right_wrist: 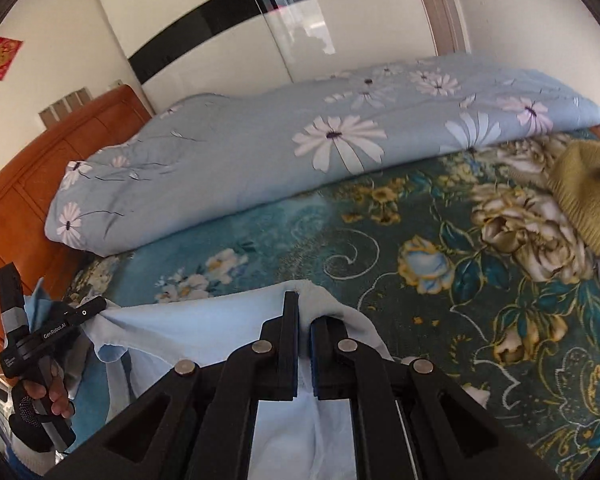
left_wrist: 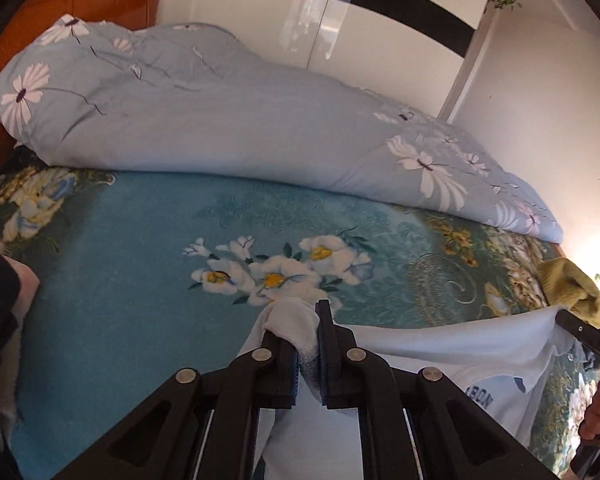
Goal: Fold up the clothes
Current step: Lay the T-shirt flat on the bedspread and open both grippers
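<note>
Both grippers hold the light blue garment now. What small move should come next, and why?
Probably carry the light blue garment forward and lower it flat onto the teal floral blanket. The left gripper and right gripper each pinch its edge, stretched between them, with open blanket ahead.

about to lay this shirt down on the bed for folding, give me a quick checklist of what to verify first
1. Left gripper has the shirt: ok, cloth is pinched between its fingers.
2. Right gripper has the shirt: ok, fabric is bunched between its fingers.
3. Edge between the two grippers is taut: ok, it runs nearly straight with little sag.
4. Landing spot on the blanket is free: ok, bare ahead of the grippers.
5. Yellow knit is out of the way: ok, off to the right.
6. Lower part of the shirt hangs flat, no twists: cannot tell, hidden below the grippers.
</note>
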Available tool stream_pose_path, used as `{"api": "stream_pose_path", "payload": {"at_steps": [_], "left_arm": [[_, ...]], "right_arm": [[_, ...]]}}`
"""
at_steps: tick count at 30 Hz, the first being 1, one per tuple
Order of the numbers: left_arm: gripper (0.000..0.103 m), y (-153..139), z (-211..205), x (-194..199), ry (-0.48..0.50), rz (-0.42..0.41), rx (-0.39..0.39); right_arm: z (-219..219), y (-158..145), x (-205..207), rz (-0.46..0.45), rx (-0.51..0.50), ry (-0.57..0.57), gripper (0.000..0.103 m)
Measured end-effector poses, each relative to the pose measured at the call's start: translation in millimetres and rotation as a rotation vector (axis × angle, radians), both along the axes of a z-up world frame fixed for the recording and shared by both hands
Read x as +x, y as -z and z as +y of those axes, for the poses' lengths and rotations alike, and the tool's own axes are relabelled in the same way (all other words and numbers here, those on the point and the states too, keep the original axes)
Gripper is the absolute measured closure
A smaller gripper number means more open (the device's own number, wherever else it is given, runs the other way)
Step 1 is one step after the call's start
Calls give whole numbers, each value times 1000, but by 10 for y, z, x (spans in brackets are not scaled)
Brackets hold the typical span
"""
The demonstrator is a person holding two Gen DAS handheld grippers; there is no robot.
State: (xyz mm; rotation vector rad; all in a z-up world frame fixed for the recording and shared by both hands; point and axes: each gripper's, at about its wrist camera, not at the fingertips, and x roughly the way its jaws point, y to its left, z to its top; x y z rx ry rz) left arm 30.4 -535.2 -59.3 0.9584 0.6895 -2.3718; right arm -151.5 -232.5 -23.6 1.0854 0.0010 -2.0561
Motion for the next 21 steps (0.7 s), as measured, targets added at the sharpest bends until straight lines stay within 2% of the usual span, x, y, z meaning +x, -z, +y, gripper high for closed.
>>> {"api": "stream_pose_path", "payload": {"at_steps": [2,7,14,19,20,21], "left_arm": [[95,121,-176,-216,-22,-15,24],[95,216,-567,-645,-57,-48,50],[94,661,-806,-937,-104,-157,115],[90,812,-849,-868,-86,-119,178],[88,805,-854,-839,-74,-100,204],[79,789,-861,-809,-60,-82,234]], "right_arm": [[-174,132,-224,-24,18,7,99],[-617,225,-659,-28,49,1,99],[-854,530,-790,-50,135,-6,99],[-1008,751,-864,-63,196,-10,99],[-1039,795,-879,-66,208,-11,98],[-1070,840,-894,-69,220,-12,98]]}}
